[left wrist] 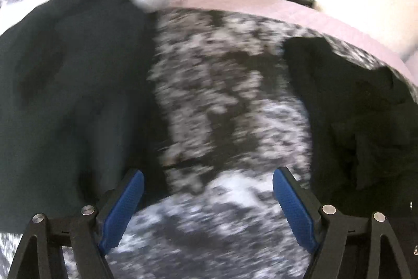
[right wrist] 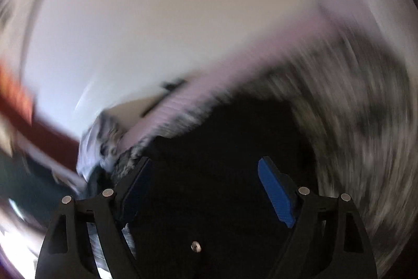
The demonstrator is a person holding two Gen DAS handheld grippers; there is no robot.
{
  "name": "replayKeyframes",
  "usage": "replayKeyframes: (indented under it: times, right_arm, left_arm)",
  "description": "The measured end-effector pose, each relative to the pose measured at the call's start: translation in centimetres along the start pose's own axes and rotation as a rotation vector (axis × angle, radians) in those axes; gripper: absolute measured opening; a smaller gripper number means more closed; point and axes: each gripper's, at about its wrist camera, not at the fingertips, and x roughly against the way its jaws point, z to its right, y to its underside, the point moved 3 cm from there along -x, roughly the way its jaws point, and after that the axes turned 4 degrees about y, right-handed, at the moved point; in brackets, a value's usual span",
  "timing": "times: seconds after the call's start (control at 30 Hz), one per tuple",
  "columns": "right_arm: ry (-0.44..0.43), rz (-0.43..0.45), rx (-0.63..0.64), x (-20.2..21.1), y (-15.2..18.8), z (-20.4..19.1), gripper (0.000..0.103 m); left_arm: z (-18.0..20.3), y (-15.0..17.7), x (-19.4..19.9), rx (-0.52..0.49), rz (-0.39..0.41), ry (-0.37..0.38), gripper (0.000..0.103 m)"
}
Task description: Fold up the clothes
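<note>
Both grippers open over dark clothes on a mottled grey-and-white bedspread.

The left gripper [left wrist: 208, 196] stands wide with nothing between its blue pads [left wrist: 122, 211], above the bedspread [left wrist: 216, 85]. A dark green garment [left wrist: 68, 85] lies toward the spread's left edge, a crumpled black garment [left wrist: 360, 122] toward its right edge. The right gripper [right wrist: 206, 190] is also spread wide, over what seems to be black cloth [right wrist: 222, 148], though blur hides detail. No readable writing shows.
</note>
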Motion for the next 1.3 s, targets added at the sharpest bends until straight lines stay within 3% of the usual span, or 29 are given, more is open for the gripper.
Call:
replayKeyframes:
  times: [0.07,0.13,0.2,0.3,0.33,0.4,0.43,0.47,0.53,0.57,0.6,0.67,0.73,0.8,0.9,1.03,1.13,1.17,1.2,1.27,1.3]
  right_arm:
    - [-0.017,-0.022,-0.156,-3.0,-1.6,7.4,0.078]
    - [0.016,0.000,-0.200,-5.1,-3.9,11.1,0.074]
    - [-0.010,0.010,-0.169,-6.5,-4.9,11.2,0.070]
    - [-0.090,0.034,-0.029,-8.0,-5.5,7.4,0.064]
    - [-0.080,0.046,0.028,-8.7,-5.6,6.6,0.064]
    - [0.017,-0.113,0.031,-12.5,-4.7,8.1,0.064]
    - [0.067,-0.240,0.012,-14.6,-3.7,9.2,0.063]
    - [0.087,-0.300,0.039,-15.1,-3.4,9.4,0.055]
    - [0.075,-0.283,0.168,-13.4,-4.6,8.0,0.057]
    - [0.046,-0.255,0.216,-12.5,-6.0,7.4,0.065]
    - [0.023,-0.213,0.263,-11.6,-7.9,6.7,0.082]
    - [-0.010,-0.161,0.359,-10.3,-11.6,4.9,0.093]
    - [-0.034,-0.213,0.422,-10.9,-14.3,3.5,0.093]
    - [0.018,-0.296,0.463,-14.0,-15.7,3.8,0.093]
    - [0.059,-0.409,0.495,-17.4,-16.5,4.4,0.093]
    - [-0.015,-0.533,0.575,-22.3,-15.0,4.8,0.094]
    - [-0.061,-0.525,0.642,-23.5,-14.8,4.4,0.094]
    - [-0.083,-0.544,0.660,-23.9,-14.5,4.2,0.085]
    - [-0.105,-0.562,0.677,-24.4,-14.3,4.1,0.049]
    - [-0.132,-0.600,0.734,-24.9,-13.2,3.6,0.005]
    - [-0.126,-0.612,0.783,-24.7,-12.2,3.1,0.005]
  left_arm:
    - [2.6,-0.8,-0.2,-0.053,0.008,0.001,0.086]
    - [5.9,-1.9,-0.4,-0.115,0.024,0.013,0.086]
    - [8.9,-3.2,-0.8,-0.153,0.041,0.051,0.086]
    - [12.4,-5.0,-2.6,-0.230,0.038,0.044,0.086]
    - [13.1,-4.8,-4.5,-0.269,-0.003,-0.012,0.086]
    - [13.1,-3.6,-9.0,-0.325,-0.138,-0.117,0.082]
    - [12.4,-2.8,-9.6,-0.309,-0.189,-0.092,0.080]
    - [11.1,-2.7,-9.2,-0.254,-0.205,-0.015,0.080]
    - [8.8,-4.8,-7.1,-0.174,-0.153,0.043,0.080]
    - [7.6,-5.9,-6.0,-0.135,-0.126,0.070,0.080]
    - [6.8,-7.4,-5.1,-0.106,-0.086,0.093,0.080]
    - [5.9,-11.2,-4.8,-0.058,-0.057,0.144,0.082]
    - [5.6,-13.3,-7.1,-0.039,-0.117,0.227,0.082]
    - [5.3,-14.9,-9.8,-0.018,-0.187,0.299,0.081]
    - [4.9,-15.3,-13.6,-0.017,-0.275,0.333,0.079]
    - [5.7,-15.3,-15.3,-0.059,-0.261,0.396,0.079]
    - [5.6,-15.9,-15.6,-0.081,-0.231,0.427,0.079]
    - [5.7,-15.9,-15.5,-0.102,-0.224,0.425,0.079]
    - [5.8,-15.9,-15.5,-0.123,-0.218,0.422,0.079]
    - [6.0,-15.6,-15.4,-0.170,-0.203,0.410,0.081]
    - [6.5,-15.7,-15.6,-0.193,-0.197,0.401,0.081]
